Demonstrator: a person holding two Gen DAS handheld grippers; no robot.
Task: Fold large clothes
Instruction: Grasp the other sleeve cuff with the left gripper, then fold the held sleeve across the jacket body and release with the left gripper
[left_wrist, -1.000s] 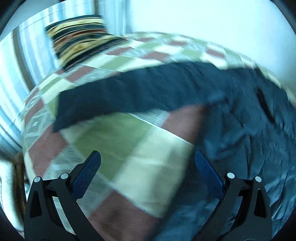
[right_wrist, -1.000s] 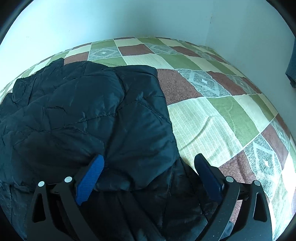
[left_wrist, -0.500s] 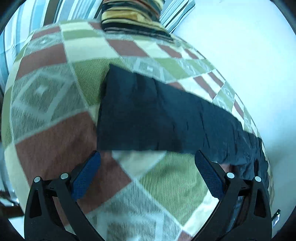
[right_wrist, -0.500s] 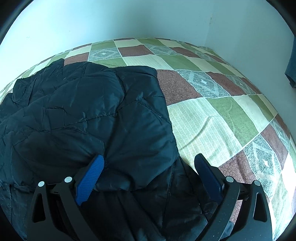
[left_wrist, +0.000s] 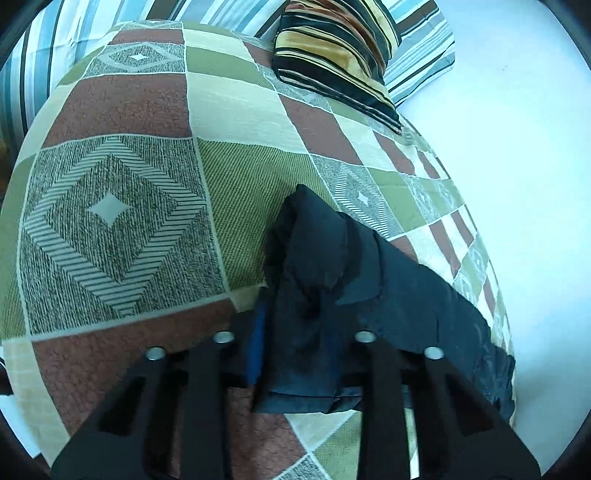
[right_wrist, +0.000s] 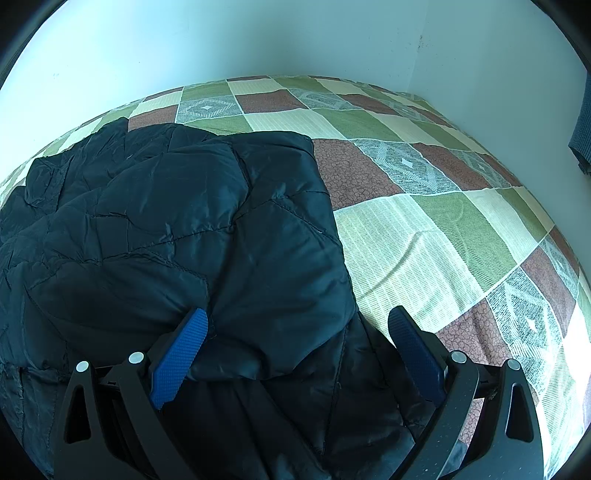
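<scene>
Folding looks partly done: the dark navy quilted puffer jacket (right_wrist: 192, 236) lies on the patchwork-quilted bed (right_wrist: 424, 236), one panel already laid over its body. The left gripper (left_wrist: 295, 343) is clamped on a bunched sleeve end (left_wrist: 314, 258), low over the bed. The right gripper (right_wrist: 299, 347) hovers over the jacket's edge, jaws wide and empty.

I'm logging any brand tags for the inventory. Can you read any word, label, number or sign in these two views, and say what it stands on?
None: no readable text on the dark quilted jacket, the patchwork checked bedspread or the striped pillow.
</scene>
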